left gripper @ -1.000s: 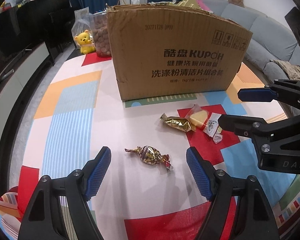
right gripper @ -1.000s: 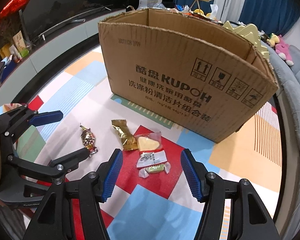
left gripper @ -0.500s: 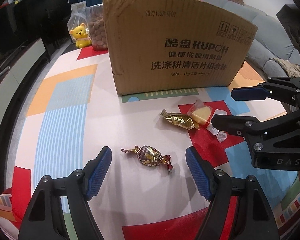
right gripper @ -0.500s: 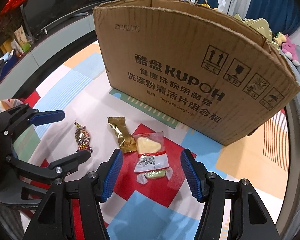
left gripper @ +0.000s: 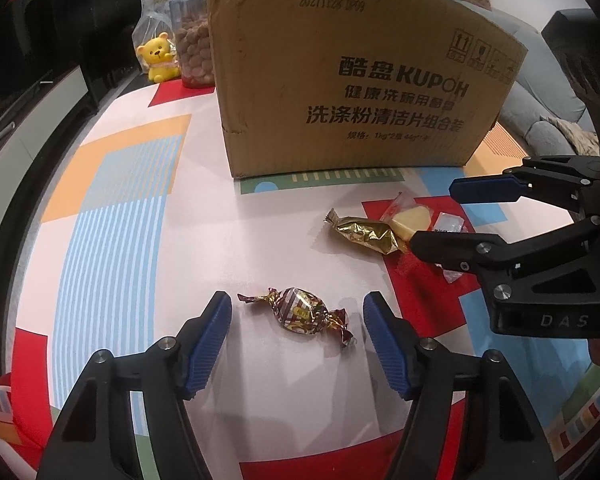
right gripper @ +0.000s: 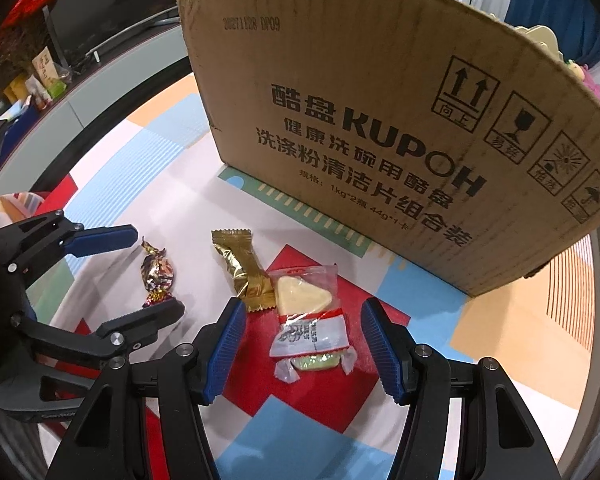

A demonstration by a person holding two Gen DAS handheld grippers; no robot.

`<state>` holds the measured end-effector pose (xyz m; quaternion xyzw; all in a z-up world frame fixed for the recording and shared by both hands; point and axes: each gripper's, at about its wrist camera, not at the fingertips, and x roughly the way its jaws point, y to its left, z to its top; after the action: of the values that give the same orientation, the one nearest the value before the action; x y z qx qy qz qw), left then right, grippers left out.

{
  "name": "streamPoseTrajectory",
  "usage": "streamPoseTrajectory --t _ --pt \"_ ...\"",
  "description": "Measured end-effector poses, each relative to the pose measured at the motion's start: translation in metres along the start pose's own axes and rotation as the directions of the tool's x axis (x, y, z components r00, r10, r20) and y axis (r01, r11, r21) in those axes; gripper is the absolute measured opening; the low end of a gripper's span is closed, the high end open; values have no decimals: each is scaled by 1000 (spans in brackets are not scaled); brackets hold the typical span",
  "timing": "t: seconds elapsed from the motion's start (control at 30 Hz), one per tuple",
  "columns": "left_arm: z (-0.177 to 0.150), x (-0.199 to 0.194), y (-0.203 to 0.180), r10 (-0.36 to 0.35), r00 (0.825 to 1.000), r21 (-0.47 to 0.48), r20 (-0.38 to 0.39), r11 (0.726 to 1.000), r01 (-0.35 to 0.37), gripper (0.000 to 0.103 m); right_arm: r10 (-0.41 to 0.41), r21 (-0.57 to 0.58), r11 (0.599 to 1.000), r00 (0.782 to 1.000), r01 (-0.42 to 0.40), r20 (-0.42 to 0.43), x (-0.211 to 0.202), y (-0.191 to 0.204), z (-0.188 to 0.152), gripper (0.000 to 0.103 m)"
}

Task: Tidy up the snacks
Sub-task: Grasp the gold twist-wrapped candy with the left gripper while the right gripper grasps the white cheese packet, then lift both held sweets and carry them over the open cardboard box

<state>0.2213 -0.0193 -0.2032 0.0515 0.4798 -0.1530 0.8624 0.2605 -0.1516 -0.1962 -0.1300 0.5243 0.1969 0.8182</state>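
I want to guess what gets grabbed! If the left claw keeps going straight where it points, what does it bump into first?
Most likely the twist-wrapped candy, lying between the closing left claw fingers, not yet touched.

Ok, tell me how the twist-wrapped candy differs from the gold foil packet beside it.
The twist-wrapped candy is rounded, patterned brown and gold with twisted ends; the gold foil packet is plain gold, flat and long with crimped ends. The candy lies alone between the closing jaws of the left gripper, untouched; the packet touches the clear-wrapped pale snack, outside either gripper's jaws. Both lie on the patterned table, before the cardboard box.
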Motion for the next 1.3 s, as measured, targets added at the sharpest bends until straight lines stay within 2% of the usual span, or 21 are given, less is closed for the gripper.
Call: streamPoseTrajectory --t 0.1,0.23,0.53,0.57,0.6,0.63,0.77,1.3 --pt "-2 3 0 -9 1000 -3 -8 1000 9 61 3 0 1000 1000 -3 -5 4 -2 1 60" --pt "-3 4 -1 -10 1000 2 -6 1000 10 59 7 1 1000 1000 -7 -14 9 -4 1 59" --pt "-2 4 2 -8 1000 -7 4 1000 8 50 12 4 1000 999 -12 -41 19 -7 -2 44" --pt "-2 4 3 -6 1000 -8 5 1000 6 48 11 3 1000 999 -11 -39 19 -7 -2 39" --pt "-2 5 3 -3 1000 -6 6 1000 3 40 10 4 1000 999 -10 -38 19 -6 -2 38" --pt "-1 4 2 2 1000 -2 7 1000 -2 36 10 5 1000 999 -10 -37 19 -6 -2 37" --pt "-2 4 5 1 1000 -7 5 1000 -1 30 5 2 1000 1000 -5 -27 16 -5 -4 34" --pt "1 -4 5 11 999 -6 32 1000 -11 26 -38 24 999 998 37 46 -21 1 6 33"
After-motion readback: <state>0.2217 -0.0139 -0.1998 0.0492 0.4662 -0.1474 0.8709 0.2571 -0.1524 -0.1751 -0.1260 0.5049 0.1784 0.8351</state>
